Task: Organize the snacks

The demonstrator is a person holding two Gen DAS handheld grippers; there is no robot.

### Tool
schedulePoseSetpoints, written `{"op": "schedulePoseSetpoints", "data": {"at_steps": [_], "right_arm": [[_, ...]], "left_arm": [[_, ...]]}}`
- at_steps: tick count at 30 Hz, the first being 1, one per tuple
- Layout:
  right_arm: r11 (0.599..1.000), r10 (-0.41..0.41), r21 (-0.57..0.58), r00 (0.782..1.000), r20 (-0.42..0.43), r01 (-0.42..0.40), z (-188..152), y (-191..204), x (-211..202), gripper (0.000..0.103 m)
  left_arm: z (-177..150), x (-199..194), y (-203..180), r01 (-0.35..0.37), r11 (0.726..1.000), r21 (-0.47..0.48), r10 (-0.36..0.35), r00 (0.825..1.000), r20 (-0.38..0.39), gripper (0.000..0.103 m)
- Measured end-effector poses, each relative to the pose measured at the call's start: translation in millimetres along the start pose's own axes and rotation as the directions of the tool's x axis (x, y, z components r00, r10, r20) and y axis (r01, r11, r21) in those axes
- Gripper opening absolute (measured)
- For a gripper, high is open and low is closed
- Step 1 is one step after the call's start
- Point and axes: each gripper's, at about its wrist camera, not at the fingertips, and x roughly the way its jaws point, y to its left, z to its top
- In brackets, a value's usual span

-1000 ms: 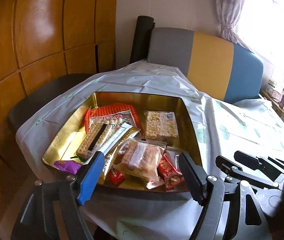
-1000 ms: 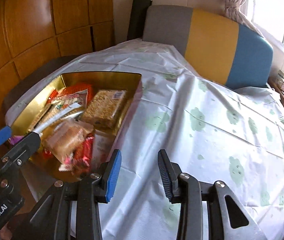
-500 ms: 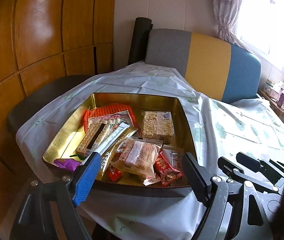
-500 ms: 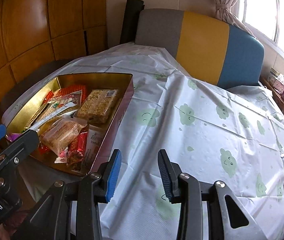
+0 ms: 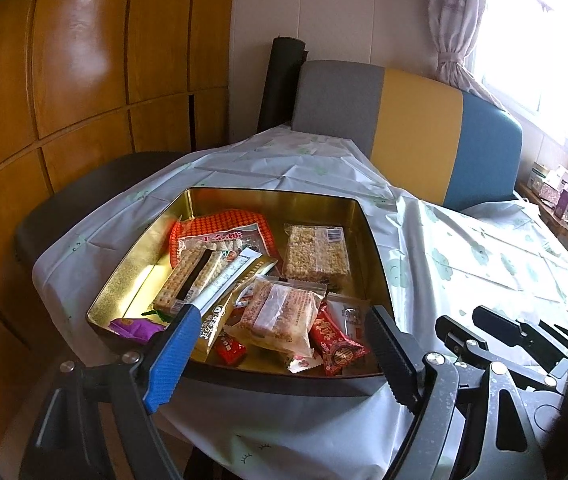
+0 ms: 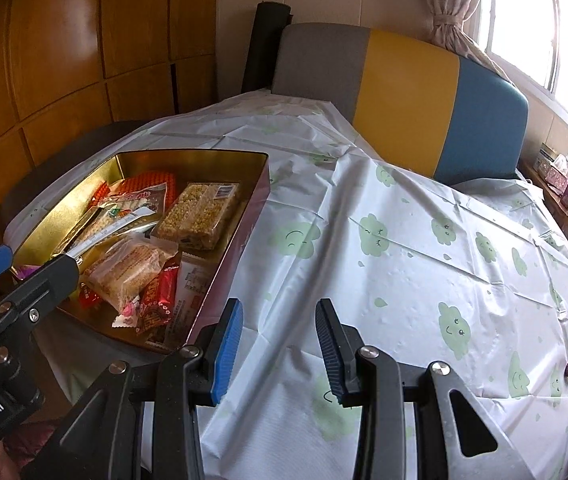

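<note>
Snacks fill the gold rectangular metal tin [image 5: 152, 240], which sits on the counter under a white plastic cloth with green cloud faces [image 6: 404, 240], straight ahead of and below the left claw [image 5: 280, 352]. That claw is released, its jaws wide, nothing between them. Nearest its tips lies the clear-wrapped pale biscuit pack [image 5: 280, 312], long axis running roughly away from the claw, flanked by a red candy wrapper [image 5: 336, 344]. The right claw [image 6: 280, 344] is also released, narrower and empty, over bare cloth to the tin's right, where open room lies. The left hand looks nearer.
</note>
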Motion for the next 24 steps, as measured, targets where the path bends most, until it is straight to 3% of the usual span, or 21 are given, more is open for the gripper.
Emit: {"op": "schedulePoseSetpoints", "data": {"at_steps": [17,24], "right_arm": [[1.0,0.0,-0.01,1.0,-0.009,0.0,-1.4,1.7,5.0,0.038],[1.0,0.004,-0.012,1.0,-0.013,-0.004,-2.7,-4.8,6.2,0.038]], "left_arm": [[1.5,0.5,0.1,0.015,1.0,-0.014,-0.016,1.0,-0.006,0.088],[2.0,1.4,-2.3,0.023,1.0,-0.004,-0.023,1.0,0.014,0.085]]}}
